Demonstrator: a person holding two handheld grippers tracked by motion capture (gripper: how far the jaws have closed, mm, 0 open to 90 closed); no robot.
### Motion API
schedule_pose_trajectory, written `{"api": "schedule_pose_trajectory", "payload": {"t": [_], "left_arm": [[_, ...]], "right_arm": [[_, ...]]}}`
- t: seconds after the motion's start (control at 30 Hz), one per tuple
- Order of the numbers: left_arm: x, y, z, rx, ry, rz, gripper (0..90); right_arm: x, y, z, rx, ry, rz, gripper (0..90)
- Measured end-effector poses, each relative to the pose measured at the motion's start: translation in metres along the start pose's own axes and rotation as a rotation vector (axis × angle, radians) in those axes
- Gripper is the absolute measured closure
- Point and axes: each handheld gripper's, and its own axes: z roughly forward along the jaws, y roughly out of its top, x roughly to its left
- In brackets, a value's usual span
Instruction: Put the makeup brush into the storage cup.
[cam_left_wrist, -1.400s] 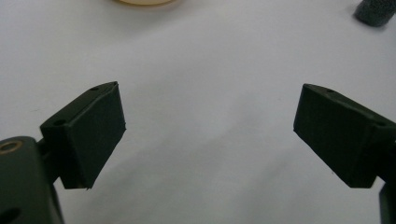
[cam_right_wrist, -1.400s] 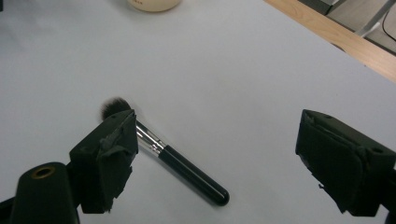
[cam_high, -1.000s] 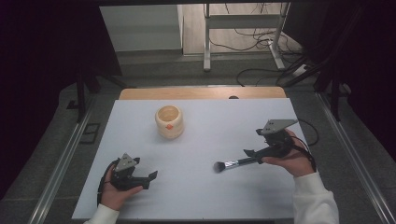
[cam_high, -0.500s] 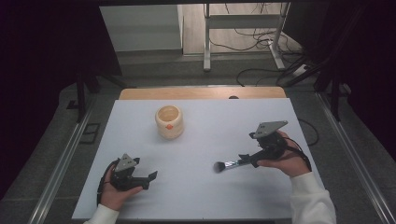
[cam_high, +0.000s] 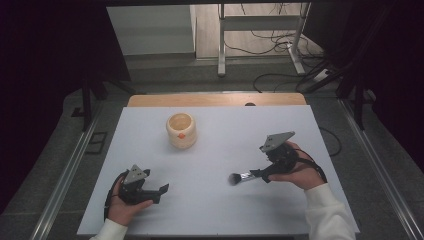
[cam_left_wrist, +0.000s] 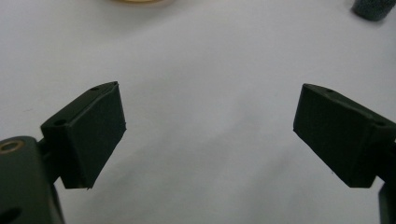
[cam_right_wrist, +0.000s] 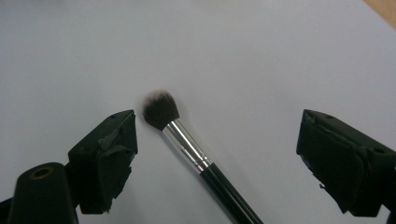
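A makeup brush (cam_high: 244, 176) with a dark head, silver ferrule and black handle lies on the white table (cam_high: 215, 215), right of centre. My right gripper (cam_high: 261, 174) is open over its handle end, jaws spread wide on either side. In the right gripper view the brush (cam_right_wrist: 187, 140) runs up between the fingertips of the right gripper (cam_right_wrist: 217, 158), touching neither. My left gripper (cam_high: 161, 190) rests open at the front left, with only bare table between its jaws in the left gripper view (cam_left_wrist: 210, 135). A cream cup (cam_high: 181, 130) with an orange mark stands upright behind centre.
The cup's lower rim (cam_left_wrist: 135, 1) and a small dark blurred thing (cam_left_wrist: 373, 8) show at the top of the left gripper view. A wooden strip (cam_high: 215, 100) borders the table's far edge. Cables and a metal stand lie on the floor beyond.
The right hand and its gripper have shifted a little to the left along the brush. The brush head stays at about the same spot. The left hand has not moved.
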Motion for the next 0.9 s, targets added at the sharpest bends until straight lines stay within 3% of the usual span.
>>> {"api": "schedule_pose_trajectory", "payload": {"t": [0.9], "left_arm": [[0.0,0.0,0.001,0.015,-0.01,0.003,10.1]], "right_arm": [[0.007,-0.002,0.045,0.186,0.069,-0.083,16.8]]}}
